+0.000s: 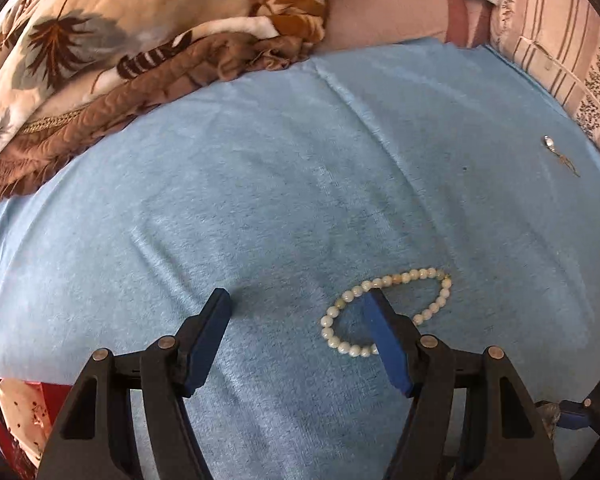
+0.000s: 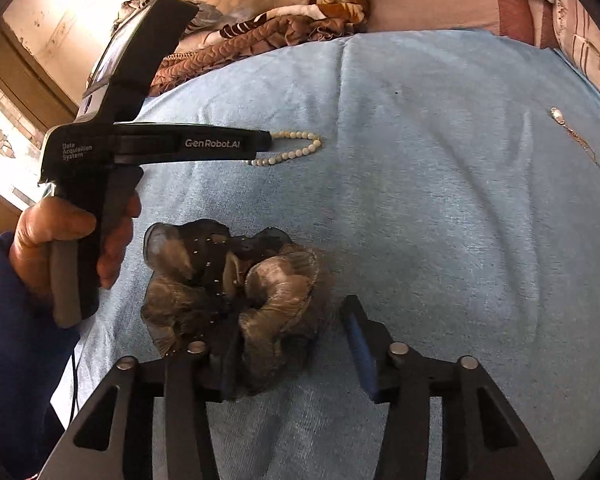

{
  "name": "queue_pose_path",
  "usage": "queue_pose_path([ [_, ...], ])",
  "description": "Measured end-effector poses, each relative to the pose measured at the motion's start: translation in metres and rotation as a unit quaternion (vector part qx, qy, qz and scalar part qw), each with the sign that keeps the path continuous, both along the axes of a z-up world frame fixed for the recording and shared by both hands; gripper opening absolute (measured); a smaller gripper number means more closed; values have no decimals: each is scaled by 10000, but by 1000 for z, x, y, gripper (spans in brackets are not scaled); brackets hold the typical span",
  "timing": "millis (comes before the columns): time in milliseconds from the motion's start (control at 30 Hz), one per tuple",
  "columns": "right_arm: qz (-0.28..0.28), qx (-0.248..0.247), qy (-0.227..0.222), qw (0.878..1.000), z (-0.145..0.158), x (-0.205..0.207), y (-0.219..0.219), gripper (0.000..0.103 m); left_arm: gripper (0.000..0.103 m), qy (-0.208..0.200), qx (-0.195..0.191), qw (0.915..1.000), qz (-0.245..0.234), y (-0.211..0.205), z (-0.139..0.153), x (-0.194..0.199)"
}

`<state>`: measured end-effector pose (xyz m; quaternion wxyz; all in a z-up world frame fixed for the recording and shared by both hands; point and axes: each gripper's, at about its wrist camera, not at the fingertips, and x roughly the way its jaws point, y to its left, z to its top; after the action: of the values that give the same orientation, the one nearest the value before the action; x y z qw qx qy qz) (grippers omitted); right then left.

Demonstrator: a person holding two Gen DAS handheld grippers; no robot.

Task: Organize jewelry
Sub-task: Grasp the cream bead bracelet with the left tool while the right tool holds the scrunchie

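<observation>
So the pearl bracelet [image 1: 388, 312] is lying in a loose loop on the blue blanket [image 1: 260, 184], and everything else sorts out relative to it. The left tongs [image 1: 298, 300] are spread wide right over it, with one blue pad poking down into the middle of the loop and the other off to the side on bare cloth. Nothing gripped.

My guess on handling: light, floppy, beads round and slick, so pinching a single pearl will probably just squirt it out. I'd close across the strand itself, on the near side of the loop where the pad already sits, and lift slowly so the rest dangles instead of snagging the plush pile.

Nearer the person than the bracelet sits a dark sheer scrunchie [image 2: 236, 280], with the right tongs [image 2: 288, 320] open around its edge, not squeezing. Well off past the bracelet, toward the striped pillow [image 1: 572, 80], there's a thin chain with a small pendant [image 1: 550, 144]. That one looks fragile and tangle-prone.
</observation>
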<state>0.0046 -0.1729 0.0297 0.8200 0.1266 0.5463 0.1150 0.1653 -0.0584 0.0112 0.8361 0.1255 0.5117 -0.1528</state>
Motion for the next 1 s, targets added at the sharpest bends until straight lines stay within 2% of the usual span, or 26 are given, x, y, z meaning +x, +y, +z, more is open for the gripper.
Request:
queue_pose_path([
  [33, 5, 20, 5, 10000, 0, 1, 0, 54, 64, 5, -41, 10000, -4, -1, 0, 0],
  [100, 14, 37, 8, 10000, -1, 0, -1, 56, 38, -51, -115, 9999, -26, -3, 3, -5],
  [133, 9, 45, 8, 10000, -1, 0, -1, 56, 30, -56, -130, 9999, -54, -6, 3, -5],
  [167, 5, 51, 10, 10000, -2, 0, 0, 56, 17, -35, -161, 9998, -93, -9, 4, -7],
  [200, 2, 62, 11, 10000, -2, 0, 0, 56, 9, -6, -195, 9997, -124, -12, 5, -10],
  [367, -56, 148, 18, 9999, -5, 4, -1, 57, 8, 59, -268, 9992, -285, -21, 6, -22],
  [533, -41, 239, -33, 9997, -6, 3, 2, 59, 8, 100, -337, 9993, -130, -20, 5, -23],
  [600, 29, 165, -103, 9998, -5, 3, 6, 53, 5, 148, -412, 9990, -51, -19, 7, -23],
  [667, 102, 236, -92, 9996, -6, 3, 10, 27, 5, 156, -472, 9988, -6, -17, 10, -25],
  [767, 106, 323, -127, 9993, -6, 1, 11, 20, 5, 67, -551, 9984, 48, -13, 21, -31],
  [1000, 113, 392, -349, 9986, 5, -7, 12, 16, 5, -187, -828, 9963, 107, 2, 61, -51],
])
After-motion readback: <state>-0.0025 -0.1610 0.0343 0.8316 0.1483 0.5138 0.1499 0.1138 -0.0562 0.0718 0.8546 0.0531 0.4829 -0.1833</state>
